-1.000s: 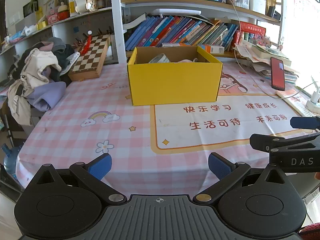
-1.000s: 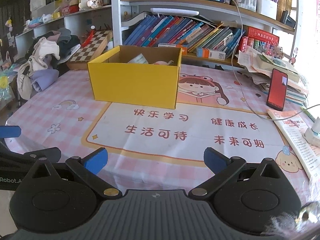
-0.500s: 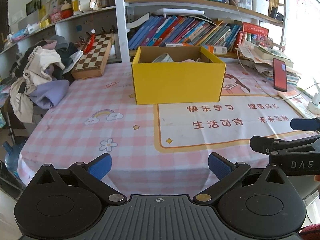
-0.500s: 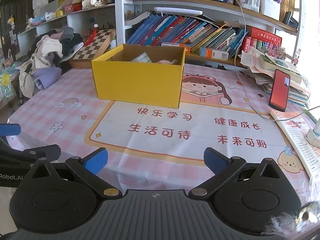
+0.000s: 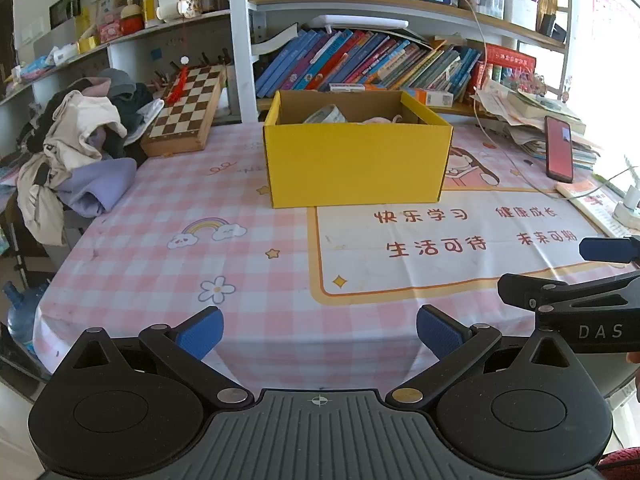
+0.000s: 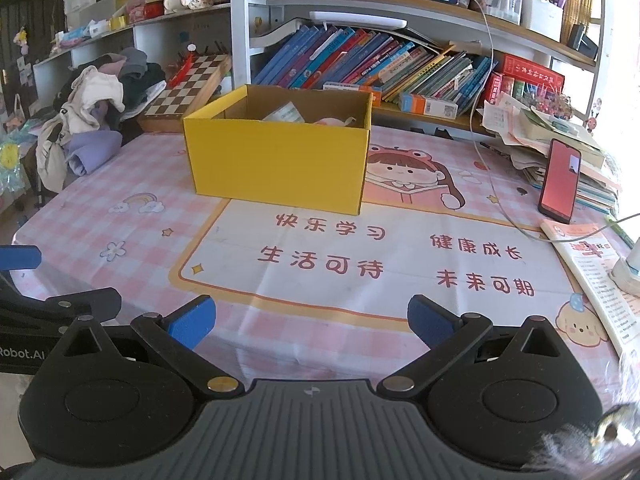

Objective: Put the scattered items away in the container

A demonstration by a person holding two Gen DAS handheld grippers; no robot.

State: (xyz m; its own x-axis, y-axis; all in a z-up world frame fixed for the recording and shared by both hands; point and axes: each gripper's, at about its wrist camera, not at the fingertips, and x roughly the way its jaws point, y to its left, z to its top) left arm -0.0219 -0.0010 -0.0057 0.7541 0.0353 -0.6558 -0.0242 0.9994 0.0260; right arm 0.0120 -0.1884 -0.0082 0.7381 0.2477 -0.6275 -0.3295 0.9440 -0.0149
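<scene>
From the left wrist, our left tongs [image 5: 318, 332] gaped wide and empty over the checked table [image 5: 160, 264]. The yellow cardboard box [image 5: 356, 160] stood well ahead, a tape roll [image 5: 326, 114] and something pink inside.

From the right wrist, our right tongs [image 6: 312, 316] were equally wide. The box [image 6: 280, 160] looked light, stiff-walled, best taken by its rim.

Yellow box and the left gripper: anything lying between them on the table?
Nothing: in the left wrist view, only bare printed tablecloth runs from the open left gripper to the yellow box.
</scene>
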